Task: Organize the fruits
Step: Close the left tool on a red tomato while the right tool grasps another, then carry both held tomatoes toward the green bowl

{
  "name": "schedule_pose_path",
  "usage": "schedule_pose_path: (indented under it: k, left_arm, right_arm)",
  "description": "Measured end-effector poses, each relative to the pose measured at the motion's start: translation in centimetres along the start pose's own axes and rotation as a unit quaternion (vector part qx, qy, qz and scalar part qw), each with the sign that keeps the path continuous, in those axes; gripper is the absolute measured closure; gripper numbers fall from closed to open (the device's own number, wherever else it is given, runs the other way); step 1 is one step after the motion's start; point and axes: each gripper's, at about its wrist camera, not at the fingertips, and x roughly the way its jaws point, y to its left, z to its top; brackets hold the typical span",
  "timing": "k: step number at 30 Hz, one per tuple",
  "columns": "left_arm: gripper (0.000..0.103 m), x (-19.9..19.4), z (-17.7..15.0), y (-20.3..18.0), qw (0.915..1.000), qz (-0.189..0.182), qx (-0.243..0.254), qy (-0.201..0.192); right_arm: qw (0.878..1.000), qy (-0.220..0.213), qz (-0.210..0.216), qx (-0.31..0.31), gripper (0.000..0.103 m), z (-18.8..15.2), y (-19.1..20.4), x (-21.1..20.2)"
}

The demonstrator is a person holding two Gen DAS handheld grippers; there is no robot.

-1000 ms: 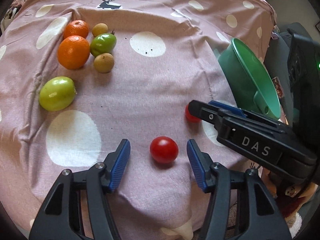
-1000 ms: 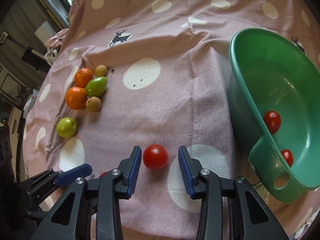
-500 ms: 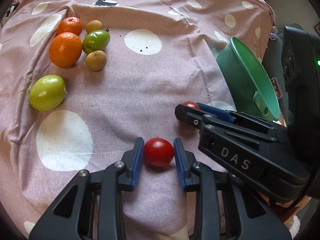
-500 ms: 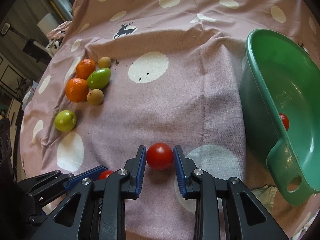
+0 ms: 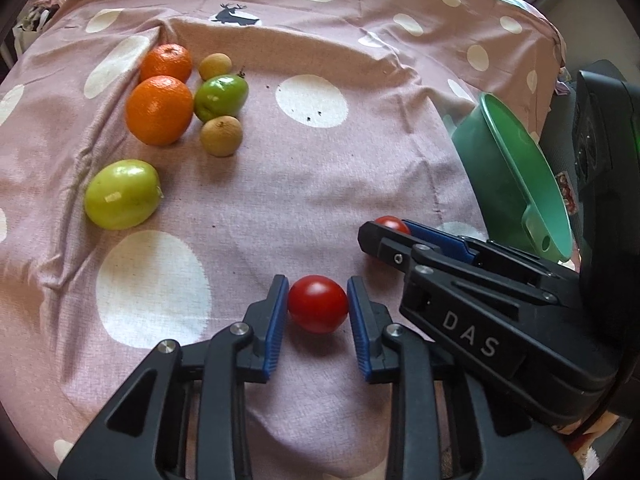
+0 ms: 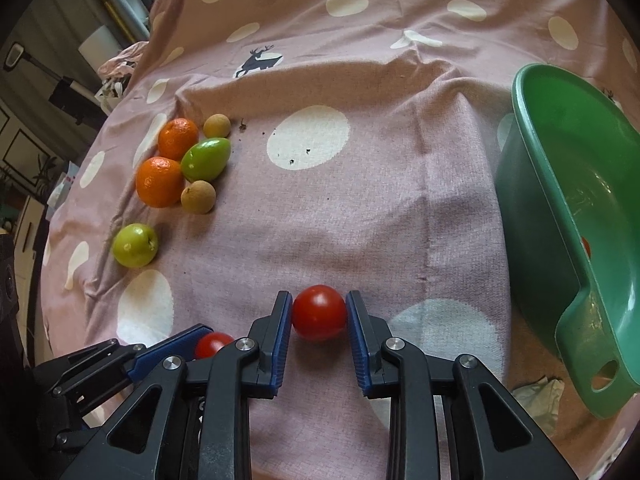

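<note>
Tomatoes gripped by both grippers near the front edge

Two red tomatoes are seen on a pink spotted cloth [image 5: 360, 152] that is draped over the table. One tomato [image 5: 318, 303] is clamped between the blue pads of the left gripper [image 5: 318, 312], close to the front edge of the table. A second tomato [image 6: 319, 312] is clamped the same way by the right gripper [image 6: 319, 320], just beside the first, toward the right edge. Each tomato is touched by a pad on both sides, so the fingers of both grippers are closed on fruit. Whether either tomato is lifted off the cloth cannot be told.

A green basin [image 6: 560, 216] is placed at the right edge of the table, tilted, with a handle hole turned toward the front. A sliver of red is seen inside it, mostly hidden by the basin wall.

Near the left edge, well apart from the grippers, a cluster of fruit is laid out: a large orange [image 5: 159, 110], a smaller orange [image 5: 167, 62] behind it, a dark green fruit [image 5: 221, 95] touching the large orange, and two small brown fruits [image 5: 221, 135], one in front of the green fruit and one behind. A pale green fruit [image 5: 122, 194] is set apart, nearer the front edge.
</note>
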Motion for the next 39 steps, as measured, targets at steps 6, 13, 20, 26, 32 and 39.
schedule_pose_path:
  k: [6, 13, 20, 26, 32, 39]
  left_arm:
    - [0.074, -0.4, 0.1, 0.2, 0.9998, 0.013, -0.004, -0.012]
    - [0.074, -1.3, 0.4, 0.7, 0.9984, 0.035, -0.012, -0.042]
    - [0.074, -2.2, 0.6, 1.0, 0.9961, 0.046, -0.028, -0.069]
    - [0.074, -3.0, 0.9, 1.5, 0.9936, 0.053, -0.043, -0.091]
    - [0.074, -3.7, 0.9, 1.5, 0.9913, 0.046, -0.054, -0.111]
    - [0.073, -4.1, 1.0, 1.1, 0.9885, 0.053, -0.053, -0.131]
  right_arm:
    - [1.000, -0.007, 0.012, 0.011, 0.073, 0.2, 0.1, 0.0]
    - [0.999, -0.031, 0.027, 0.035, 0.073, 0.5, -0.1, -0.8]
    - [0.997, -0.052, 0.035, 0.054, 0.073, 0.8, -0.2, -1.4]
    - [0.994, -0.072, 0.033, 0.072, 0.073, 1.0, -0.2, -2.1]
    - [0.993, -0.091, 0.035, 0.068, 0.073, 1.0, -0.1, -3.0]
    - [0.991, -0.108, 0.024, 0.072, 0.073, 1.0, -0.2, -3.8]
